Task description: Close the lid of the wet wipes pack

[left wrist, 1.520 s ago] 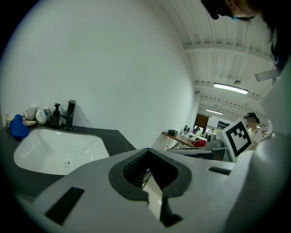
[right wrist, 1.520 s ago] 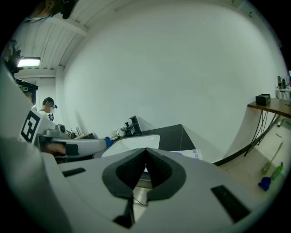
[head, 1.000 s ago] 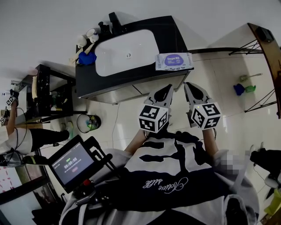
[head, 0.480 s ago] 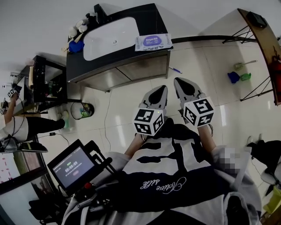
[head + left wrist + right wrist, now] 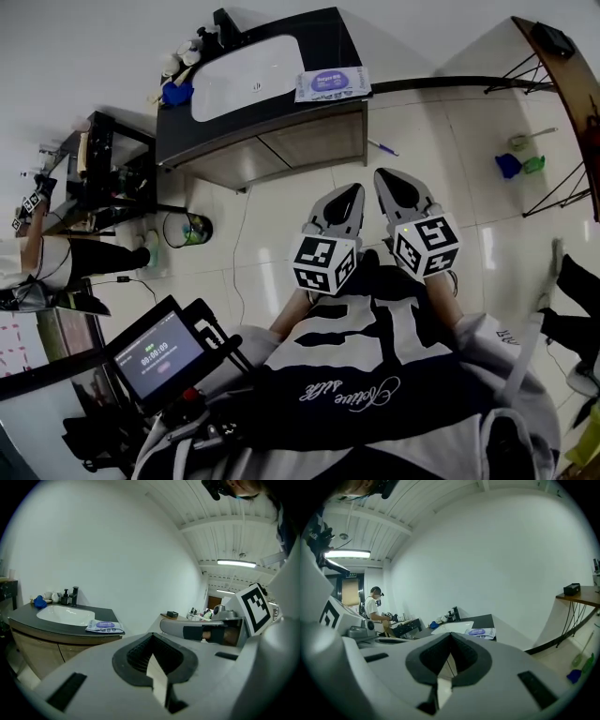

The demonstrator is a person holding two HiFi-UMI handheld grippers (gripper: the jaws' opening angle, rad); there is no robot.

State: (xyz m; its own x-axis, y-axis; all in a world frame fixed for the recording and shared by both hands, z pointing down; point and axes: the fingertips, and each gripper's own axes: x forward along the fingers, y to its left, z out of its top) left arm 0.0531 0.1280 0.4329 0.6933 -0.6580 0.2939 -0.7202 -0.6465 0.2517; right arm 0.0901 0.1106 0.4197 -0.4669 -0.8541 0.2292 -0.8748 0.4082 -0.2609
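Observation:
The wet wipes pack [image 5: 332,82], white with a purple label, lies on the right end of a dark vanity counter [image 5: 337,42] beside a white sink [image 5: 246,77]. Whether its lid is up is too small to tell. It also shows as the pack [image 5: 104,626] in the left gripper view and the pack [image 5: 480,632] in the right gripper view. My left gripper [image 5: 349,191] and right gripper [image 5: 386,176] hang side by side over the floor, well short of the counter. Both are shut on nothing: left gripper [image 5: 152,638], right gripper [image 5: 450,638].
Bottles and a blue object [image 5: 176,93] stand behind the sink. A waste bin [image 5: 192,230] and black shelving [image 5: 112,178] are left of the vanity, with another person [image 5: 372,606] there. A pen [image 5: 382,147] and blue-green items [image 5: 516,165] lie on the tiled floor. A wooden shelf [image 5: 562,56] runs at right.
The vanity and wipes pack have drawn away from the grippers toward the top of the head view, then shifted slightly right. Both grippers stayed shut, side by side.

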